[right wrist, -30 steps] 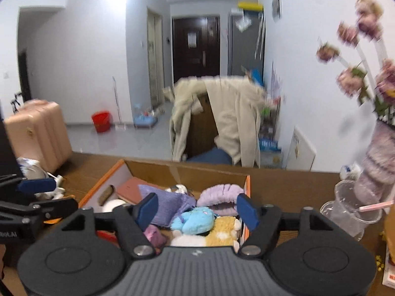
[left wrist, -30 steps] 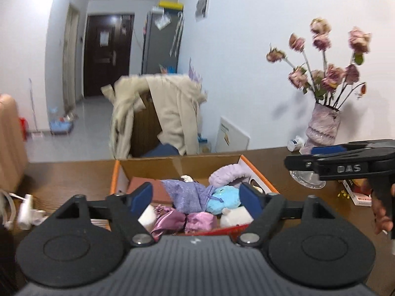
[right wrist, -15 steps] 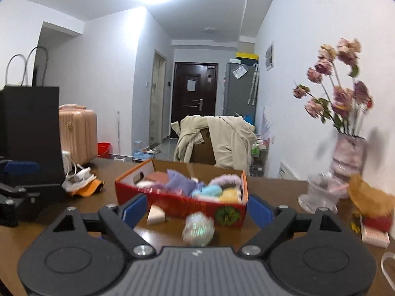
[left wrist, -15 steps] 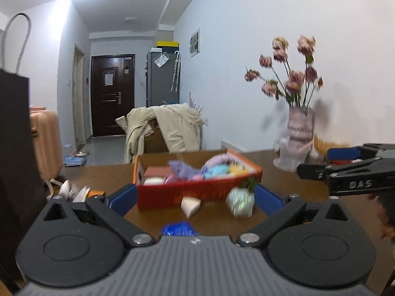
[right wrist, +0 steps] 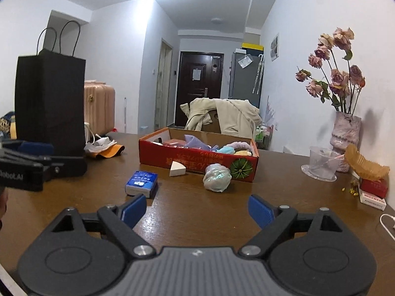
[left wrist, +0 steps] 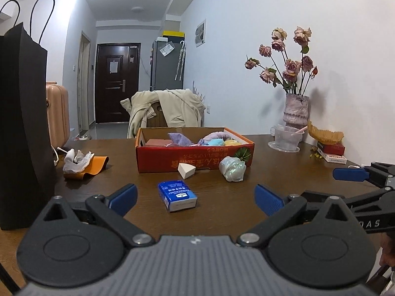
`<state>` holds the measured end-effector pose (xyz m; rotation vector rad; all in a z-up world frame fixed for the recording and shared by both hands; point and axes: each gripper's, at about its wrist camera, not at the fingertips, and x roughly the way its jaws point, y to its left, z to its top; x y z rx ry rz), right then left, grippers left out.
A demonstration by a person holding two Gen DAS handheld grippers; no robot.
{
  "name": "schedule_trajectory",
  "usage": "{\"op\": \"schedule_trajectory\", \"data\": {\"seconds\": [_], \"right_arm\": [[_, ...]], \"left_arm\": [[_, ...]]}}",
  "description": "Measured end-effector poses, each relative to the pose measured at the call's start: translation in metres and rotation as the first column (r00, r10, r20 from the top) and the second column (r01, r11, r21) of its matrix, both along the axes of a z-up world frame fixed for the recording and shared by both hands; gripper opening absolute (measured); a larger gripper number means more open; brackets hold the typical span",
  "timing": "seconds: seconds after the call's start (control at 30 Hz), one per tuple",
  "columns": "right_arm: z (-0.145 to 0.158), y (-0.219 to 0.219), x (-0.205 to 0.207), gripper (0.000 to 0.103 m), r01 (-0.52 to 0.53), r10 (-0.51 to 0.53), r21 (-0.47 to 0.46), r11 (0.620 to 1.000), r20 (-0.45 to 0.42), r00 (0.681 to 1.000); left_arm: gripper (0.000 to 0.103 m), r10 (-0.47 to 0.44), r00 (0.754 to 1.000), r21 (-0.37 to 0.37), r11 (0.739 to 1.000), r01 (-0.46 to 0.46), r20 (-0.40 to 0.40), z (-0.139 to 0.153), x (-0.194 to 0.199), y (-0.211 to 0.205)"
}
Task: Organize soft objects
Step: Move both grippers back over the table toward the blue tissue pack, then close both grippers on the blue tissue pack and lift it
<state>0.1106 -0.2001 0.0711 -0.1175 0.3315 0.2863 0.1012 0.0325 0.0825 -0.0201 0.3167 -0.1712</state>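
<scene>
On the brown wooden surface stands a red cardboard box, its open top heaped with soft things: a purple cloth, a light blue plush, a yellow plush; just before the box, near its front wall, lie a white wedge-shaped sponge and a crumpled iridescent bundle, the bundle close by the box's right front corner; nearer the grippers lies a blue tissue packet, apart from both. Low over the surface hangs the left gripper, its blue-padded fingers spread wide with nothing between them but the packet lying further off; to its right the right gripper is likewise wide apart and empty, bare wood between its fingers. A black paper bag stands at the left edge, with an orange cap and white cloth beside it; at the right, by the wall, a vase of dried roses stands behind a clear glass bowl.
</scene>
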Motion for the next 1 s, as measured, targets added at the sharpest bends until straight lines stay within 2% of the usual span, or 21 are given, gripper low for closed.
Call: {"op": "schedule_trajectory", "data": {"seconds": [0.3, 0.47, 0.57, 0.6, 0.63, 0.7, 0.8, 0.9, 1.0], "right_arm": [[-0.009, 0.001, 0.041, 0.089, 0.032, -0.030, 0.032, 0.999, -0.075, 0.997], [-0.014, 0.018, 0.078, 0.087, 0.020, -0.015, 0.043, 0.999, -0.126, 0.992], [-0.019, 0.030, 0.102, 0.078, 0.000, 0.012, 0.065, 0.998, -0.180, 0.984], [-0.023, 0.035, 0.112, 0.071, -0.010, 0.025, 0.076, 0.997, -0.206, 0.978], [-0.026, 0.041, 0.120, 0.065, -0.021, 0.040, 0.087, 0.996, -0.228, 0.973], [-0.033, 0.055, 0.134, 0.061, -0.045, 0.071, 0.105, 0.993, -0.263, 0.962], [-0.042, 0.080, 0.151, 0.051, -0.074, 0.102, 0.106, 0.992, -0.295, 0.950], [-0.051, 0.103, 0.167, 0.046, -0.106, 0.130, 0.088, 0.990, -0.330, 0.935], [-0.062, 0.112, 0.183, 0.039, -0.082, 0.098, 0.060, 0.995, -0.359, 0.928]], "left_arm": [[0.103, 0.013, 0.998, 0.008, 1.000, -0.013, -0.059, -0.014, 0.040, 0.008], [0.103, 0.032, 0.992, 0.018, 0.999, -0.030, -0.126, -0.023, 0.087, 0.026], [0.103, 0.016, 0.991, 0.017, 1.000, -0.014, -0.136, -0.024, 0.123, 0.036], [0.098, -0.005, 0.989, 0.005, 1.000, 0.005, -0.149, -0.024, 0.140, 0.040], [0.090, -0.021, 0.985, -0.006, 1.000, 0.020, -0.170, -0.025, 0.155, 0.044], [0.077, -0.067, 0.975, -0.040, 0.997, 0.060, -0.211, -0.027, 0.185, 0.051], [0.055, -0.157, 0.945, -0.110, 0.985, 0.130, -0.286, -0.038, 0.231, 0.057], [0.046, -0.223, 0.921, -0.139, 0.972, 0.187, -0.320, -0.051, 0.256, 0.057], [0.039, -0.227, 0.903, -0.165, 0.970, 0.177, -0.365, -0.064, 0.265, 0.060]]}}
